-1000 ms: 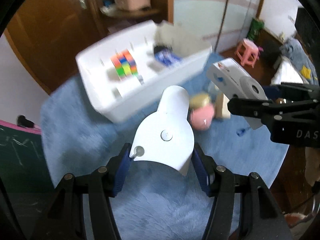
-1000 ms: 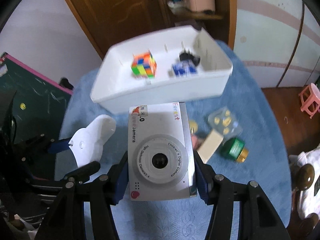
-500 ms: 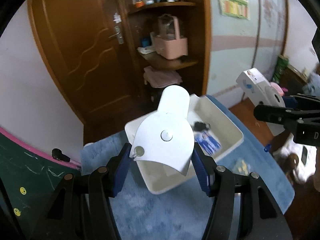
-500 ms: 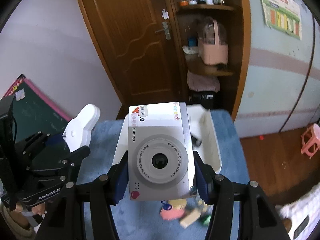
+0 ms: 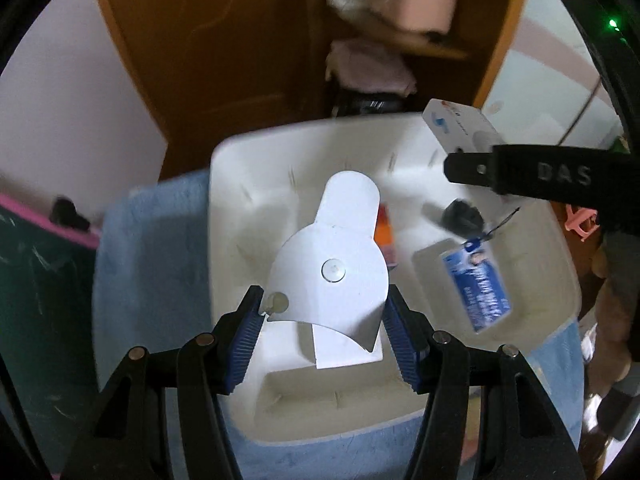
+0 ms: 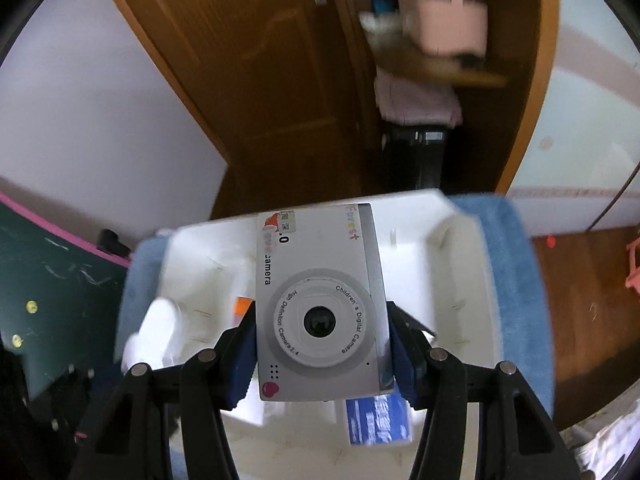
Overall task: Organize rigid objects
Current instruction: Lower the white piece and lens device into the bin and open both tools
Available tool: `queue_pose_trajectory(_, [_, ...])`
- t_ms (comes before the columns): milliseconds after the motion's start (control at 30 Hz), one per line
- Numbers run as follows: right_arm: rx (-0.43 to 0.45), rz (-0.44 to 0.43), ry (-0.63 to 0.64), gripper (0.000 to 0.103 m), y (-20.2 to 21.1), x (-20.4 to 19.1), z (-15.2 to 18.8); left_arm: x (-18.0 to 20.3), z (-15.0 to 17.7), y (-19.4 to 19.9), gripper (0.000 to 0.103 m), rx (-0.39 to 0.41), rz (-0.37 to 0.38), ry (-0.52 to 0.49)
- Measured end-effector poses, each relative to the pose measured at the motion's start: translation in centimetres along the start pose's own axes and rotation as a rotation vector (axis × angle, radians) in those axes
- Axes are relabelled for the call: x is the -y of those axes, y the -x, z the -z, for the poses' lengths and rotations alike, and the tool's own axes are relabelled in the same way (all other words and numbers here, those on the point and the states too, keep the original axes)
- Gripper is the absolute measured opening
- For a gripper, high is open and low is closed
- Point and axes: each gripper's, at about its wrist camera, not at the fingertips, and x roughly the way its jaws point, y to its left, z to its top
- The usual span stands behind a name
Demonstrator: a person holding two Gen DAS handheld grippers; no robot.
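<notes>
My left gripper [image 5: 324, 336] is shut on a white flat plastic tool [image 5: 332, 264] and holds it over the white divided bin [image 5: 224, 216]. My right gripper [image 6: 322, 356] is shut on a grey children's toy camera [image 6: 320, 304], also held over the bin [image 6: 460, 280]. The camera shows in the left wrist view [image 5: 456, 128] at the upper right, above the bin's far corner. In the bin lie a blue card [image 5: 476, 284], a black plug [image 5: 462, 216] and a colourful cube [image 5: 384, 232] mostly hidden behind the tool.
The bin sits on a blue carpeted round table [image 5: 132, 248]. A wooden door [image 6: 256, 80] and a shelf with a pink basket [image 6: 444, 28] stand behind. A dark chalkboard [image 6: 48, 288] is at the left. A pink stool [image 5: 582, 220] is on the floor at right.
Both grippers tilted down and moved forward over the bin, which now fills the views. Each keeps its object.
</notes>
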Motion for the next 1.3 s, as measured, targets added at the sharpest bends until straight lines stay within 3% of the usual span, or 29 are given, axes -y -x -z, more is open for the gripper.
queue_pose_trajectory(267, [-0.108, 0.011, -0.007, 0.058, -6.7, 0.0, 0.0, 0.0, 0.1, -4.2, 0.063, -0.047, -0.026, 0.055])
queue_pose_trajectory(400, [-0.145, 0.002, -0.009, 0.058, -8.0, 0.1, 0.3, 0.2, 0.2, -4.1, 0.063, -0.028, -0.035, 0.055])
queue_pose_trajectory(567, [-0.126, -0.026, -0.012, 0.062, -7.0, 0.2, 0.4, -0.1, 0.0, -3.9, 0.064, -0.029, -0.026, 0.092])
queue_pose_trajectory(600, [-0.118, -0.034, -0.015, 0.062, -6.4, 0.3, 0.4, -0.2, 0.1, -3.7, 0.065, -0.033, -0.023, 0.105])
queue_pose_trajectory(667, [-0.103, -0.049, -0.015, 0.062, -5.0, 0.2, 0.4, -0.4, 0.1, -2.8, 0.089, -0.030, 0.000, 0.118])
queue_pose_trajectory(800, [-0.035, -0.093, -0.020, 0.062, -0.5, -0.2, 0.7, 0.1, -0.1, 1.5, 0.092, 0.041, -0.001, 0.094])
queue_pose_trajectory(867, [0.009, -0.102, -0.013, 0.062, 2.1, -0.4, 1.1, 0.5, 0.0, 3.8, 0.102, 0.073, -0.016, 0.079])
queue_pose_trajectory(1067, [0.126, -0.104, 0.020, 0.062, 10.6, -0.8, 3.6, 1.5, 1.0, 11.9, 0.102, 0.175, -0.007, 0.025])
queue_pose_trajectory(1300, [0.209, -0.065, 0.025, 0.062, 18.0, -1.5, 7.8, 1.9, 3.0, 16.8, 0.102, 0.203, 0.013, -0.017])
